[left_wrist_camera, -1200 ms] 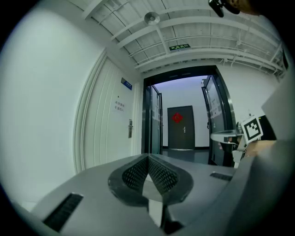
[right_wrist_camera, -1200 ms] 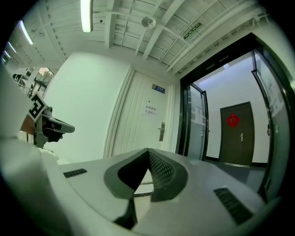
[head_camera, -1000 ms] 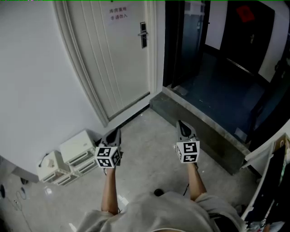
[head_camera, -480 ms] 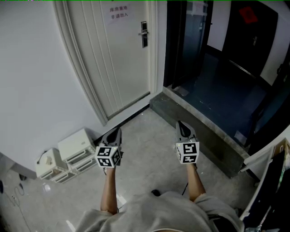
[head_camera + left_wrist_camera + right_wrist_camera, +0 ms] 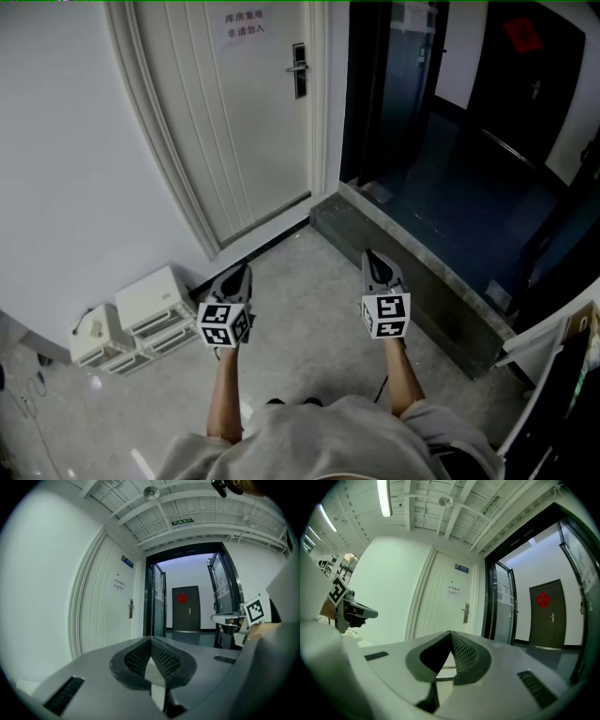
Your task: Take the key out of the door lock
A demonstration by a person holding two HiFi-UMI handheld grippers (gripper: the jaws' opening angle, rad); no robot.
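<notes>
Key: too small to make out in any view; only the door lock with its plate and handle shows. The lock sits on the white door, well ahead of both grippers and well apart from them.
Left gripper: jaws closed, nothing between.
Right gripper: jaws closed, empty.
Versus 1 s ago: both grippers keep the same pose; the white boxes by the wall sit slightly further left in frame.

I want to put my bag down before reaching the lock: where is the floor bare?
Bare concrete floor runs from the foot of the white door to the stone step. It is crowded at left, where white boxes sit against the wall.
</notes>
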